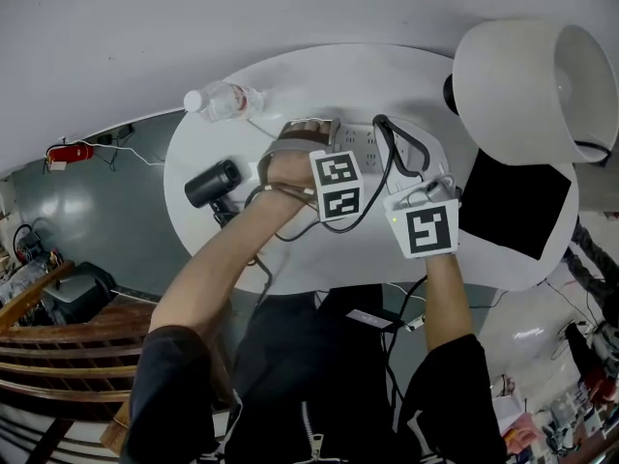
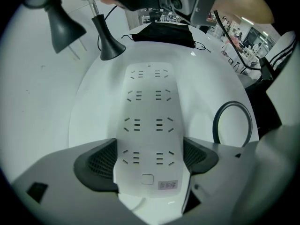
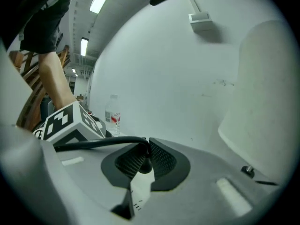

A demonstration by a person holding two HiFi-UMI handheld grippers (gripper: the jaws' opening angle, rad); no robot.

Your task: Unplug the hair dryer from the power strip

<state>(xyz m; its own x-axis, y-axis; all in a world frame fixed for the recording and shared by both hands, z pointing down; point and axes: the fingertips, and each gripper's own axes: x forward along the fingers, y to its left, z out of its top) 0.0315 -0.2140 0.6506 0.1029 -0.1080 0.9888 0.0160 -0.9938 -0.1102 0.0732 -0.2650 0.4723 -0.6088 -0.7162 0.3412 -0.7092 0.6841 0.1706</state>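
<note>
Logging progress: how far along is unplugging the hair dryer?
Done: the plug is out, prongs bare, clear of the power strip, whose sockets all look empty. In hand: the right gripper is shut on the plug; the left gripper clamps the strip. Left: set the plug down, let go.

Power strip matt white plastic; table glossy white.

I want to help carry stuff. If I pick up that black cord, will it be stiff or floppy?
Probably floppy: the black cord bends sharply sideways where the right gripper pinches it, and it loops loosely over the table. It looks thin, so likely light. It may swing about when lifted.
</note>
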